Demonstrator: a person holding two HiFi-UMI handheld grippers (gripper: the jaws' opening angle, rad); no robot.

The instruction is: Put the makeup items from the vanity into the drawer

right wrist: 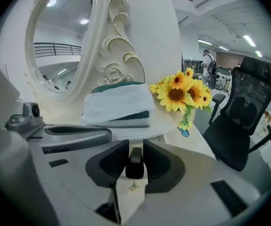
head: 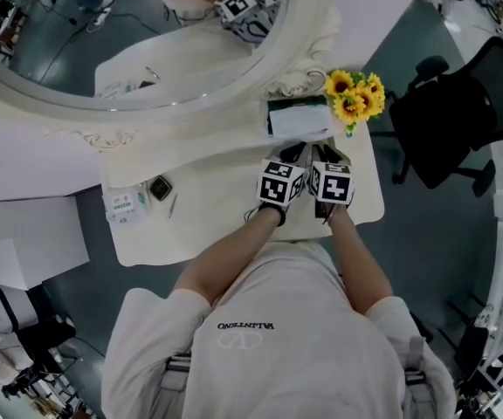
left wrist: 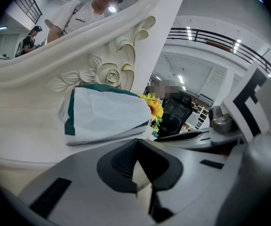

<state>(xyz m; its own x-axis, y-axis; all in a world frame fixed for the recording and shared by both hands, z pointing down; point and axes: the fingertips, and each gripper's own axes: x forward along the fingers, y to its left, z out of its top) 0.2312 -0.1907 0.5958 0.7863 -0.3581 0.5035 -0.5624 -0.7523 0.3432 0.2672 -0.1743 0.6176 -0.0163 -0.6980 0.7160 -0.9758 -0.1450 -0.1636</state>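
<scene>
My two grippers hover side by side over the right part of the white vanity top (head: pixel 225 168). The right gripper (head: pixel 328 157) (right wrist: pixel 135 160) is shut on a small dark slim makeup item (right wrist: pixel 135 163), which stands upright between its pads. The left gripper (head: pixel 292 157) (left wrist: pixel 140 173) has its jaws together with nothing between them. At the left end of the vanity lie a white packet (head: pixel 124 206), a black compact (head: pixel 160 188) and a thin pencil-like stick (head: pixel 173 204). No drawer shows in any view.
A white and green pack (head: pixel 297 118) (left wrist: pixel 107 114) (right wrist: pixel 119 105) lies just ahead of both grippers, against the oval mirror's carved frame (head: pixel 103 136). Sunflowers (head: pixel 356 94) (right wrist: pixel 180 93) stand at the back right corner. A black office chair (head: pixel 461 112) is to the right.
</scene>
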